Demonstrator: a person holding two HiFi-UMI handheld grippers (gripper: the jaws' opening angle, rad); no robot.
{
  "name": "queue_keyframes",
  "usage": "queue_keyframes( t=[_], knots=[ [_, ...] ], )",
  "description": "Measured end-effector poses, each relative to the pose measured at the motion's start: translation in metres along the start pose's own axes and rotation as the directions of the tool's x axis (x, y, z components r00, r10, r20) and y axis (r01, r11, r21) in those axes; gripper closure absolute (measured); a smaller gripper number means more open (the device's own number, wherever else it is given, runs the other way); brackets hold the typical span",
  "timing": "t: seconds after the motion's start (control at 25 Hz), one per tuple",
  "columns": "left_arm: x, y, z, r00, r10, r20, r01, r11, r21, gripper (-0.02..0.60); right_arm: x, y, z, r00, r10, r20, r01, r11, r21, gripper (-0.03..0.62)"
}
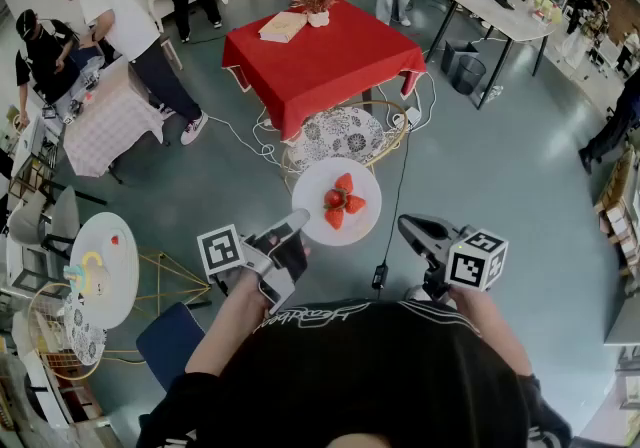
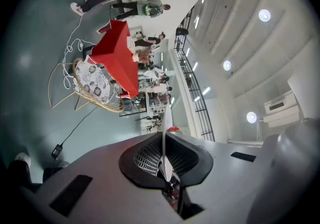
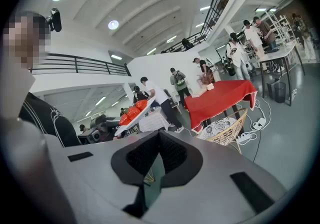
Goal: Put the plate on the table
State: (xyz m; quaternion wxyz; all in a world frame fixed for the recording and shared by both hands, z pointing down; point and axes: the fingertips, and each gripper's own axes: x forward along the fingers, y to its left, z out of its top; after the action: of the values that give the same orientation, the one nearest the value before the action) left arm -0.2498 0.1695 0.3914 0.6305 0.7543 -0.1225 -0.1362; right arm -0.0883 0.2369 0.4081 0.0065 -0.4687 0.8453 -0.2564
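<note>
A white plate (image 1: 315,198) carrying three strawberries (image 1: 340,202) hangs over the floor in front of me. My left gripper (image 1: 295,227) is shut on its near left rim. The left gripper view has the rim (image 2: 164,128) edge-on between the pads, with a strawberry (image 2: 173,129) just past it. The red-clothed table (image 1: 320,61) stands farther ahead, beyond a chair. My right gripper (image 1: 405,225) floats to the plate's right, jaws together and holding nothing. From the right gripper view the plate (image 3: 131,119) shows at the left and the red table (image 3: 222,95) at the right.
A wicker chair with a patterned cushion (image 1: 345,136) stands between me and the red table. Cables and a power strip (image 1: 405,118) lie on the floor beside it. A book (image 1: 283,27) and a small plant (image 1: 317,1) sit on the table. Several people stand around; a white round table (image 1: 105,271) is at left.
</note>
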Motion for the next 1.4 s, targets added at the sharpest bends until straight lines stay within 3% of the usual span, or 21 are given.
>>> queue_keyframes(
  t=[1.04,1.4],
  knots=[
    [0.004,0.007,-0.004,0.999,-0.032,-0.017,0.031,0.999,-0.024,0.563,-0.002,-0.003,-0.015,0.999,-0.036,0.031,0.034,0.998,0.047,0.586],
    [0.009,0.017,0.006,1.0,-0.005,0.013,0.005,1.0,-0.029,0.563,0.009,-0.017,-0.015,1.0,-0.003,0.019,0.002,0.998,0.065,0.586]
  ],
)
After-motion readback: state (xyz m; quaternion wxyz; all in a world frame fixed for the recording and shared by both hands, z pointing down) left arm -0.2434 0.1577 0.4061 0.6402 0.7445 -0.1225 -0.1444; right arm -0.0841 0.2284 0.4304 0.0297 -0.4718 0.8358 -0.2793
